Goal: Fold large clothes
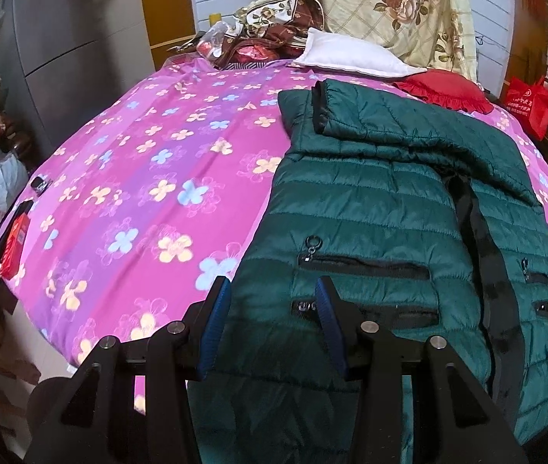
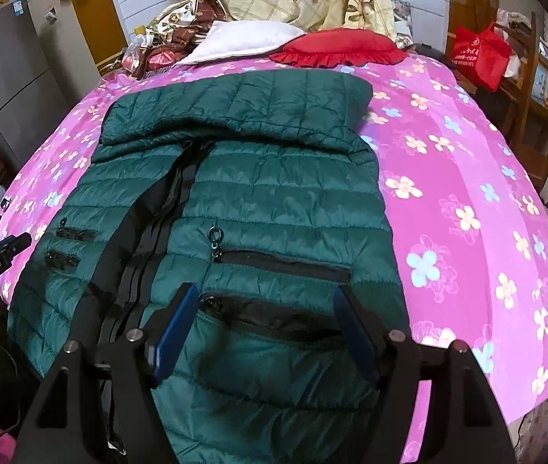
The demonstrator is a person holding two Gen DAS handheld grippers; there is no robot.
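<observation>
- Step in hand, as I judge it: approach to the hem of the green puffer jacket (image 1: 370,201), ahead of a fold. Both sleeves already lie folded across the upper chest, so the side folds look done and a hem-to-collar fold appears to remain.
- Location: the jacket lies front-up on the bed (image 1: 138,178) with its pink flowered cover, directly under and ahead of both tools, the hem edge nearest me hanging off the bed's near side.
- Left tool (image 1: 272,324): partly spread, pinching nothing I can make out; the jacket's left hem corner sits between and below its blue pads (contact I cannot tell).
- Right tool (image 2: 266,332): spread wide, nothing gripped; the lower pocket zip (image 2: 274,317) lies between its fingers.
- Orientation: the long axis runs straight away from the tools, hem nearest, collar end farthest, toward the red cushion (image 2: 336,48) and white pillow (image 2: 243,40). The open front zipper (image 2: 173,224) follows that axis, left of the right tool.
- Next move calls for: both tools down onto the hem corners, a firm pinch through slippery padded cloth, then an even lift forward (uneven lift would skew the fold).
</observation>
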